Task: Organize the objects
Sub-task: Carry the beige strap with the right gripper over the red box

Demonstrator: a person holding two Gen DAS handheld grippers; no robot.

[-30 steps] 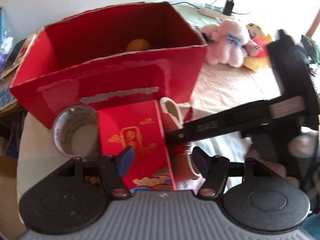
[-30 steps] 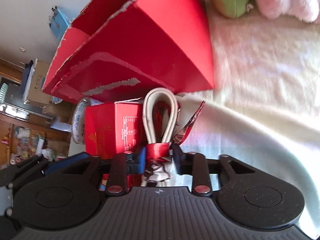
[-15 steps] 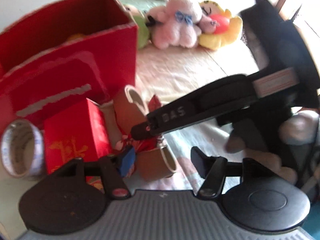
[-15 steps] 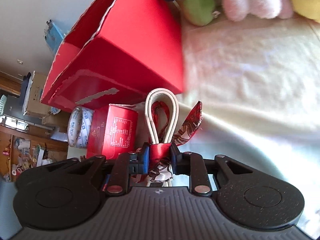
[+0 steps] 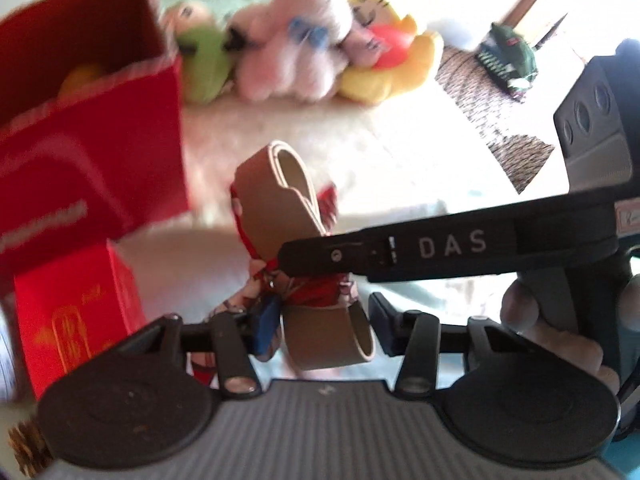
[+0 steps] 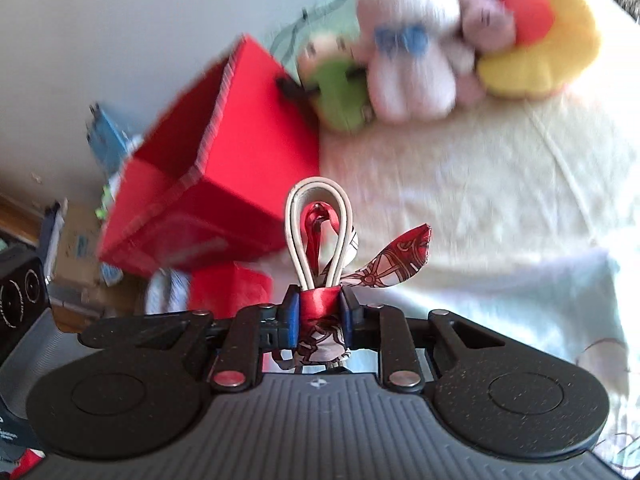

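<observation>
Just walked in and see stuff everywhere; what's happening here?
A person with two handheld grippers is tidying. The right gripper is clamped on a tan leather strap tied with a red scarf, lifted off the pale cloth. The left gripper is open around its lower loop. The big red box sits nearby.

red box (image 6: 256,168) left, bedsheet (image 6: 460,184) open right

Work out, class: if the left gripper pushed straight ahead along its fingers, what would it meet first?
Probably the tan looped strap, already between the open left gripper fingers and clamped by the right gripper. Depth is uncertain.
</observation>
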